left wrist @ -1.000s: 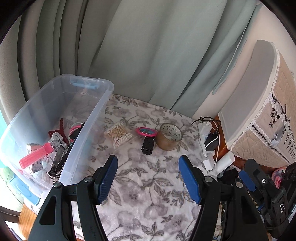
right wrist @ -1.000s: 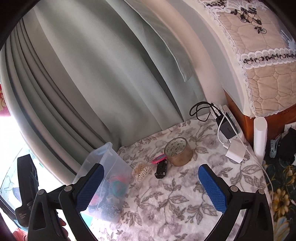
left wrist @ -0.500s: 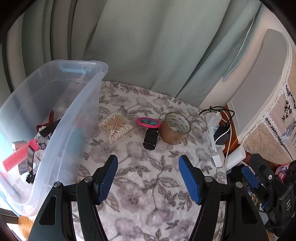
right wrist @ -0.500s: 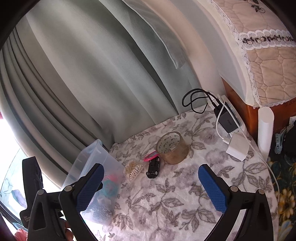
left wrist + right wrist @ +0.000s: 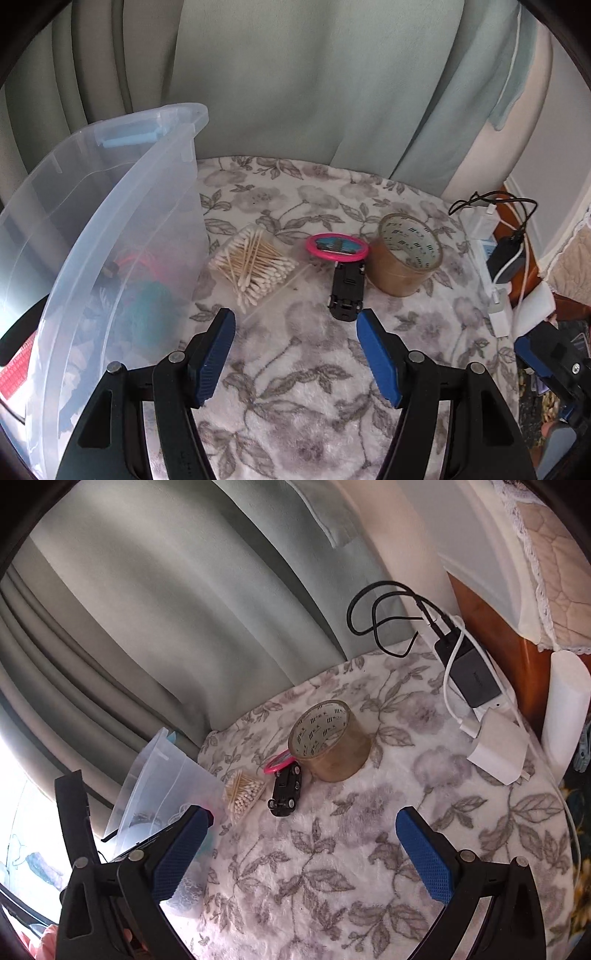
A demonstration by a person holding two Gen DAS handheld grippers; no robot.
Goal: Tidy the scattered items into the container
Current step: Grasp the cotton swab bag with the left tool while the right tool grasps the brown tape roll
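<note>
A clear plastic bin [image 5: 122, 229] stands at the left on the floral cloth and holds several small items. Beside it lie a bag of cotton swabs [image 5: 255, 266], a pink oval mirror [image 5: 336, 248], a black toy car [image 5: 347, 293] and a roll of brown tape [image 5: 406, 254]. My left gripper [image 5: 295, 354] is open and empty, just short of the swabs and the car. My right gripper [image 5: 303, 853] is open and empty, hovering nearer than the toy car [image 5: 286, 790], the tape roll [image 5: 328, 740], the swabs [image 5: 245, 792] and the bin [image 5: 162, 775].
A power strip with a black charger [image 5: 472, 675], a white adapter [image 5: 498, 751] and cables lies at the table's right edge. A white cylinder [image 5: 565, 716] stands beyond it by wooden furniture. Green curtains hang behind the table.
Both grippers have moved forward and lower toward the items on the cloth; the swabs, car and tape now look larger. Both stay open.
</note>
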